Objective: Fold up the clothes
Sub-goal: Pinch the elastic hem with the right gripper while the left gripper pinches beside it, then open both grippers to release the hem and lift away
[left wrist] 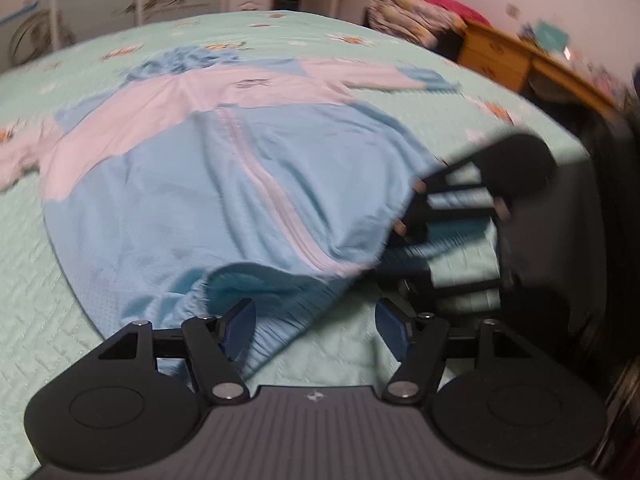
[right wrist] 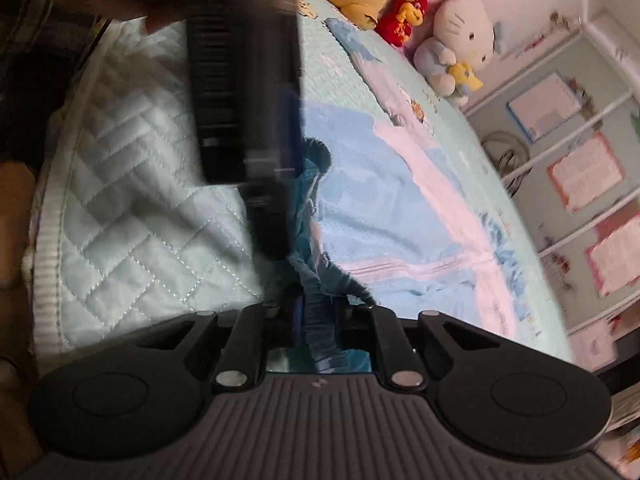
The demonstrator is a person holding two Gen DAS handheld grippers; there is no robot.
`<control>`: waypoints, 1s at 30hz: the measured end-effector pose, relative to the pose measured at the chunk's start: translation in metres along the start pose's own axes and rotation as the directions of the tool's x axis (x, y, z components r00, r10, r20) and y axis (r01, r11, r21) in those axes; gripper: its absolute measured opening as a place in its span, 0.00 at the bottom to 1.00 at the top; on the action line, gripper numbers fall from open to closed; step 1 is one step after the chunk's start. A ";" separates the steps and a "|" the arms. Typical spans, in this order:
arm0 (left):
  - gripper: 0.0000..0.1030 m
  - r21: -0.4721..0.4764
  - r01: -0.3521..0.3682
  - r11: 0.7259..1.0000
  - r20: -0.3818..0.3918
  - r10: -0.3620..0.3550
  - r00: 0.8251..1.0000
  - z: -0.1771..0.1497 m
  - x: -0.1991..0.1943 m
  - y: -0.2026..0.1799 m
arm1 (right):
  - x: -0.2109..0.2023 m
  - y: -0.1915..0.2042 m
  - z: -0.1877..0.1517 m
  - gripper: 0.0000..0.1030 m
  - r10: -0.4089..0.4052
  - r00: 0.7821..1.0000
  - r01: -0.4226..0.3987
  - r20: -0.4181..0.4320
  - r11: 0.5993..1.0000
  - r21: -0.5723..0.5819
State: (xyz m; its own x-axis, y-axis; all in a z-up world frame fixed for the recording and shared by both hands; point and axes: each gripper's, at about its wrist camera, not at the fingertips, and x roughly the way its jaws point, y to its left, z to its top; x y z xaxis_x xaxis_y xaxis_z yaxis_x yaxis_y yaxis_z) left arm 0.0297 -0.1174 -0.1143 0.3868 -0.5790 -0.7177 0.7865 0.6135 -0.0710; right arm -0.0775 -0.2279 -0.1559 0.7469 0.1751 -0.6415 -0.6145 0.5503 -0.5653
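A light-blue and pink zip jacket lies spread front-up on the mint quilted bedspread. My left gripper is open just above the bed. The jacket's ribbed blue hem lies loosely between its blue pads without being pinched. My right gripper is shut on a bunched stretch of that hem, lifting the jacket's corner. In the left wrist view the right gripper reaches in from the right at the raised hem corner. The left tool's blurred black body crosses the right wrist view.
Plush toys sit at the head of the bed. The bed's near edge runs along the left of the right wrist view, with a person's sleeve above it. A wooden desk and piled bedding stand beyond the bed.
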 end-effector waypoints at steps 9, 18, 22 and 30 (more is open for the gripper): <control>0.16 0.191 -0.098 0.977 -0.007 0.101 0.995 0.002 0.019 -0.009 | -0.011 -0.020 -0.005 0.02 0.142 0.990 -0.142 0.007 0.982 0.126; 0.03 0.282 -0.043 0.958 -0.081 0.068 0.994 -0.013 0.003 -0.011 | -0.025 -0.006 -0.017 0.01 0.220 0.974 -0.223 0.045 0.972 0.079; 0.03 0.288 -0.038 0.957 -0.092 0.068 0.993 -0.013 0.004 -0.011 | -0.029 -0.004 -0.016 0.01 0.222 0.973 -0.227 0.058 0.969 0.096; 0.26 0.209 -0.101 0.973 -0.065 0.117 0.991 -0.025 -0.009 -0.006 | -0.036 -0.006 -0.022 0.12 0.224 0.971 -0.235 0.084 0.956 0.177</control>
State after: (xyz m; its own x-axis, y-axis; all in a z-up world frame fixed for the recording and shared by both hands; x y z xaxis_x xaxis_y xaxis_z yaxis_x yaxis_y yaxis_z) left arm 0.0096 -0.1023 -0.1249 0.4442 -0.4673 -0.7644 0.8264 0.5432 0.1481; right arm -0.1069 -0.2556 -0.1410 0.6091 0.3614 -0.7060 -0.7181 0.6292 -0.2975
